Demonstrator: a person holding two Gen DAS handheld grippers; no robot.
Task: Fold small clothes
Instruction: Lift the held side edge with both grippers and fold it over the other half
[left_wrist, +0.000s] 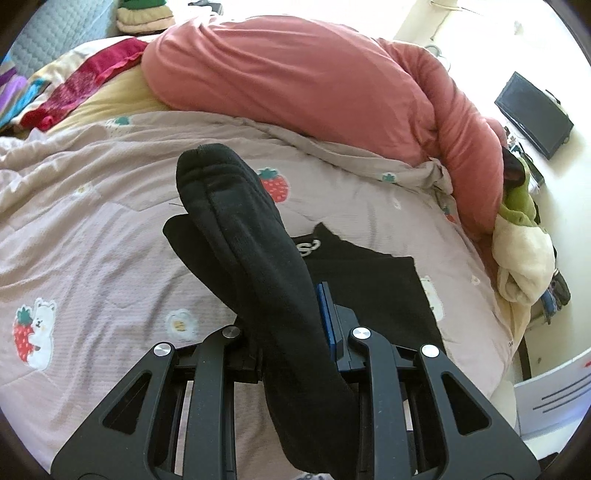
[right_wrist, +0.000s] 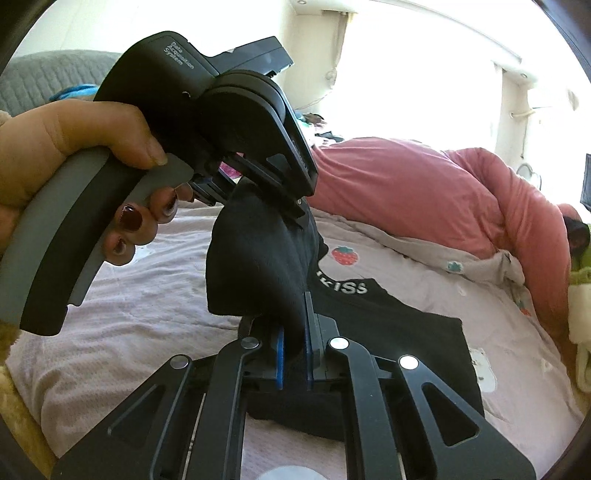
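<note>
A black sock (left_wrist: 236, 206) is stretched in the air between both grippers above the bed. In the left wrist view my left gripper (left_wrist: 295, 314) is shut on it, with one blue pad (left_wrist: 327, 314) showing beside the fabric. In the right wrist view my right gripper (right_wrist: 293, 332) is shut on the sock's (right_wrist: 255, 266) lower end between its blue pads. A hand (right_wrist: 55, 147) holds the left gripper (right_wrist: 297, 210), which clamps the upper end. Below lies a flat black garment (right_wrist: 406, 332) with white letters, also visible as the black garment (left_wrist: 369, 280) in the left wrist view.
A pale pink quilt (left_wrist: 92, 206) with strawberry and bear prints covers the bed. A bulky coral duvet (left_wrist: 295, 81) lies along the far side. A green and cream plush (left_wrist: 521, 236) sits at the right edge, with a dark screen (left_wrist: 532, 114) beyond it. Folded clothes (left_wrist: 147, 18) are stacked far left.
</note>
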